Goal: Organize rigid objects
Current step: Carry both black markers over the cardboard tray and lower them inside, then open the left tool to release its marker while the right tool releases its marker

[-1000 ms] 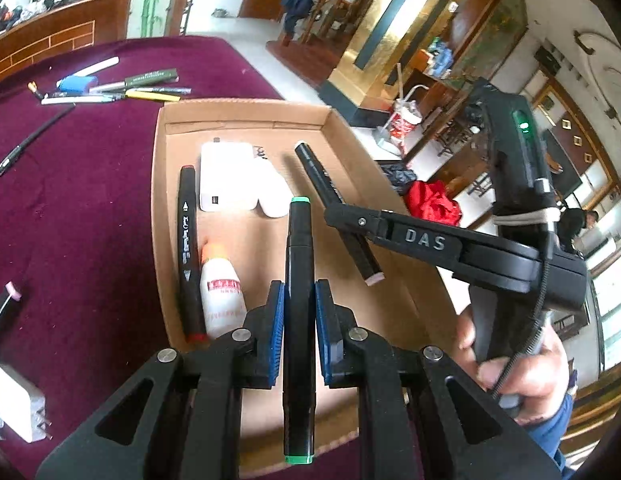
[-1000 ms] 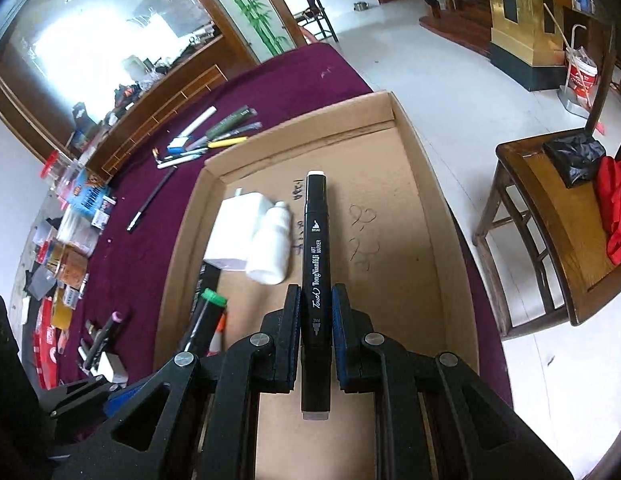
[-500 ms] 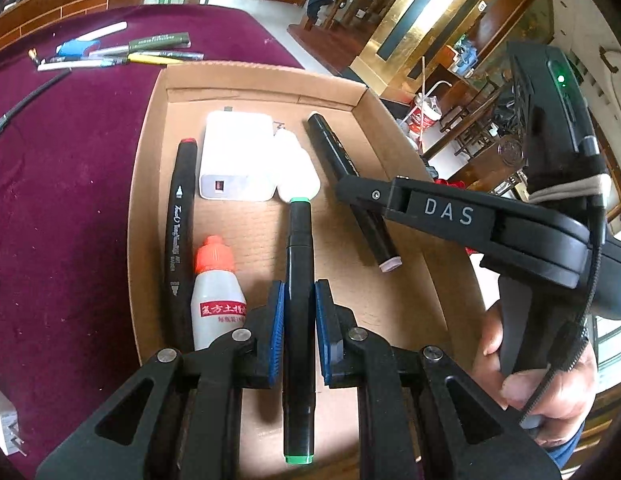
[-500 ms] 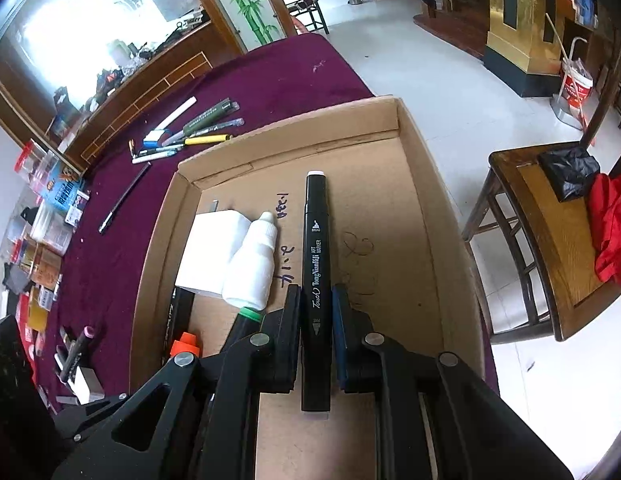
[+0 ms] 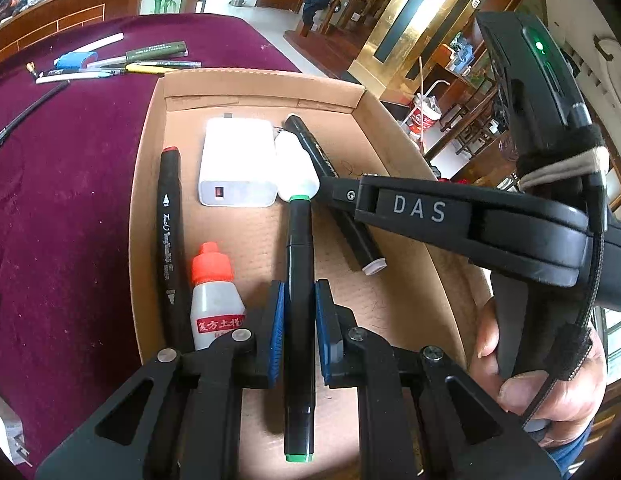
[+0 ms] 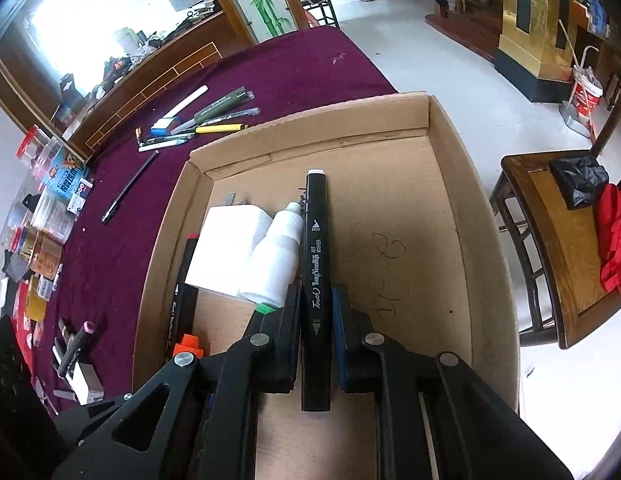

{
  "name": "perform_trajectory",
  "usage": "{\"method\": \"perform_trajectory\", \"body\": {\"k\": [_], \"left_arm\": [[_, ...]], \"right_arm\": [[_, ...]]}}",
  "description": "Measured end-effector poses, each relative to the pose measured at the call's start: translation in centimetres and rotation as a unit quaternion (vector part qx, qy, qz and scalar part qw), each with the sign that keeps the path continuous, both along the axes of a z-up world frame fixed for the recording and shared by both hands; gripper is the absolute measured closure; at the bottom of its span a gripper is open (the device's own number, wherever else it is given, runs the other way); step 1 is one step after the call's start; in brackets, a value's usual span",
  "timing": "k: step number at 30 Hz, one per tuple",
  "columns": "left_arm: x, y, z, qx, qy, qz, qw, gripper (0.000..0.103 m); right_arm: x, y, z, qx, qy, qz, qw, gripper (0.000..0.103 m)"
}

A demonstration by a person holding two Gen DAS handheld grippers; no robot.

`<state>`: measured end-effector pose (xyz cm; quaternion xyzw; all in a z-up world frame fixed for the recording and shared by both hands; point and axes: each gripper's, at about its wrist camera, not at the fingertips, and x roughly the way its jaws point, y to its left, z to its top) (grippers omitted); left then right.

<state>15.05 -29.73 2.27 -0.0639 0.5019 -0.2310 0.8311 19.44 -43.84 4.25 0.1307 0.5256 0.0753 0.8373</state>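
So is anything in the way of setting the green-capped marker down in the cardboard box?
Partly. Bare floor lies beneath the green-capped marker, but its far tip meets the white bottle ahead, so the cardboard box leaves no room further forward.

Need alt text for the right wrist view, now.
Right gripper clamps a black art marker over a cardboard box holding a white charger and white bottle. Loose pens lie beyond on maroon cloth.

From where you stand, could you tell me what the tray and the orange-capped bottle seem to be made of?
Tray: brown corrugated cardboard, matte, apparently; folded walls, faintly ribbed floor. Orange-capped bottle: likely translucent plastic, slightly glossy, with a printed red label.
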Motion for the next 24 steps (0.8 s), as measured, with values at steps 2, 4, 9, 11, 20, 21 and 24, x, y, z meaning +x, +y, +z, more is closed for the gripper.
{"method": "perform_trajectory", "body": {"k": [2, 4, 9, 11, 20, 21, 24], "left_arm": [[0.0, -0.1, 0.0, 0.005, -0.003, -0.002, 1.0, 0.091], [0.1, -0.2, 0.1, 0.007, -0.008, -0.001, 0.9999, 0.091], [-0.3, -0.2, 0.6, 0.01, -0.018, 0.0, 0.9998, 0.09], [-0.4, -0.2, 1.0, 0.012, -0.021, 0.001, 0.9997, 0.09], [-2.0, 0.6, 5.1, 0.008, -0.052, 0.001, 0.9986, 0.083], [-2.4, 1.0, 5.8, 0.009, -0.058, 0.002, 0.9983, 0.079], [-3.5, 2.3, 7.8, 0.004, -0.08, 0.01, 0.9967, 0.066]], "right_arm": [[0.0, -0.1, 0.0, 0.005, 0.002, 0.001, 1.0, 0.09], [-0.1, -0.3, 0.0, 0.013, 0.003, 0.002, 1.0, 0.089], [-0.4, -0.5, 0.4, 0.024, -0.008, 0.005, 1.0, 0.087], [-0.8, -0.6, 1.0, 0.016, -0.023, 0.001, 1.0, 0.085], [-2.0, -2.4, 3.6, 0.054, -0.07, -0.026, 0.996, 0.08], [-2.6, -2.3, 4.1, 0.061, -0.074, -0.025, 0.995, 0.08], [-3.9, -1.2, 5.4, 0.075, -0.084, -0.011, 0.994, 0.078]]}}
